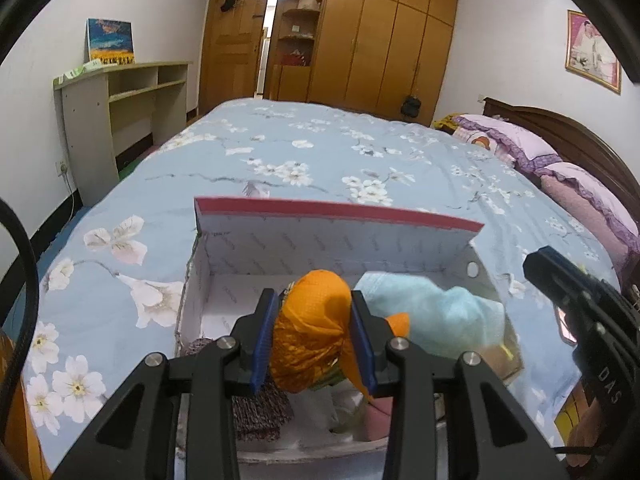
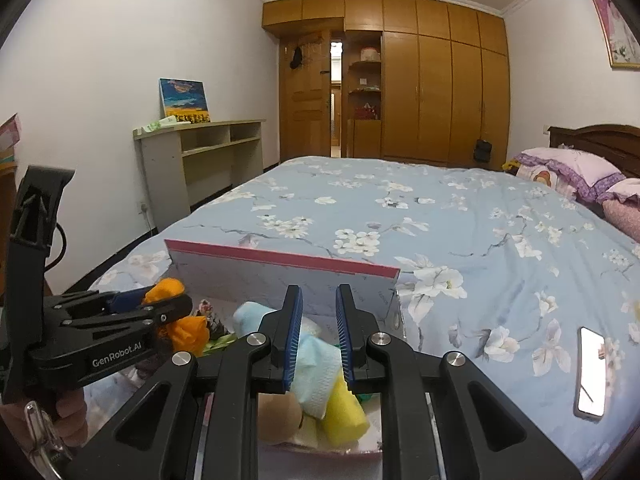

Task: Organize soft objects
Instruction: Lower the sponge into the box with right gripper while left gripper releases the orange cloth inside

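Note:
An open white box (image 1: pixel 248 252) with a pink-edged lid (image 2: pixel 280 272) sits on the bed. My left gripper (image 1: pixel 313 294) is shut on a crumpled orange cloth (image 1: pixel 308 332) and holds it over the box's near half. In the right wrist view the left gripper (image 2: pixel 176 310) and its orange cloth (image 2: pixel 188 332) hang at the box's left side. A light blue towel (image 1: pixel 436 312), a dark knit piece (image 1: pixel 260 412) and a pink item (image 1: pixel 378 420) lie inside. My right gripper (image 2: pixel 318 288) hovers over the box, shut, with nothing between its pads. Below it lie the blue towel (image 2: pixel 316 364), a yellow piece (image 2: pixel 344 412) and a brown plush (image 2: pixel 278 412).
The bed has a blue floral cover (image 1: pixel 320 152). A phone (image 2: pixel 592 372) lies on it right of the box. Purple pillows (image 2: pixel 572 172) rest against the headboard at far right. A shelf desk (image 2: pixel 200 148) stands left of the bed, a wardrobe (image 2: pixel 440 88) behind. A hand (image 2: pixel 68 412) holds the left gripper.

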`<state>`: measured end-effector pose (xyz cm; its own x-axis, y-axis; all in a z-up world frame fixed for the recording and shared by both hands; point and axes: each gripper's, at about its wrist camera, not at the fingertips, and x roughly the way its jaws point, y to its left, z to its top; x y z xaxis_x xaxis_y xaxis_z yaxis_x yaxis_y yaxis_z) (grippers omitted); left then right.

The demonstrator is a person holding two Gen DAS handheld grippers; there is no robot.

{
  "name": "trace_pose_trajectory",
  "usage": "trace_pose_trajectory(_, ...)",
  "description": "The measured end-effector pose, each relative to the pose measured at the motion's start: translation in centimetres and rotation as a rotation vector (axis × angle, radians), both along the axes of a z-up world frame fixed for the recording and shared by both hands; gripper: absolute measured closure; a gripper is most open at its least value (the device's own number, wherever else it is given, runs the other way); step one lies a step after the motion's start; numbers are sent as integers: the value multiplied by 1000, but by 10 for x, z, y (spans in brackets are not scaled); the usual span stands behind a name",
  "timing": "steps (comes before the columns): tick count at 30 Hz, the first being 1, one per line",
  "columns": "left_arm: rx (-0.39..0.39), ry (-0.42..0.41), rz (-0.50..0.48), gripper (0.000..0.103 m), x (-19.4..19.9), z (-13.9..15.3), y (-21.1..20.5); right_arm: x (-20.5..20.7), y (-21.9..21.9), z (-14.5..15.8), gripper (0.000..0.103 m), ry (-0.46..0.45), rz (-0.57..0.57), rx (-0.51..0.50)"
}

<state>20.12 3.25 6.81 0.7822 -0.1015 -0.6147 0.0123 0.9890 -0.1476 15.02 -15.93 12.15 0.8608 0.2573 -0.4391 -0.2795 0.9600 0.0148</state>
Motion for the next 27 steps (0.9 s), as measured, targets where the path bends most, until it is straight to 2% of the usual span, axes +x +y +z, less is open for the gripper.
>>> trace_pose_trajectory(8, 16, 40, 0, 64, 14, -18, -1, 10, -5, -23, 84, 58, 9, 32)
trace_pose_trajectory(12, 23, 70, -9, 53, 20, -24, -6, 10, -5, -28, 84, 67, 17, 35)
trace_pose_trajectory(18, 31, 71, -5, 46, 18, -22, -10, 6, -7, -27, 83, 73, 23, 64)
trace_pose_trajectory(20, 35, 54, -7, 46, 13, -17, -11, 2, -7, -25, 76, 71, 27, 68)
trace_pose_trajectory(27, 70, 14, 33, 45, -8, -1, -13, -14, -2, -21, 61, 49, 23, 62)
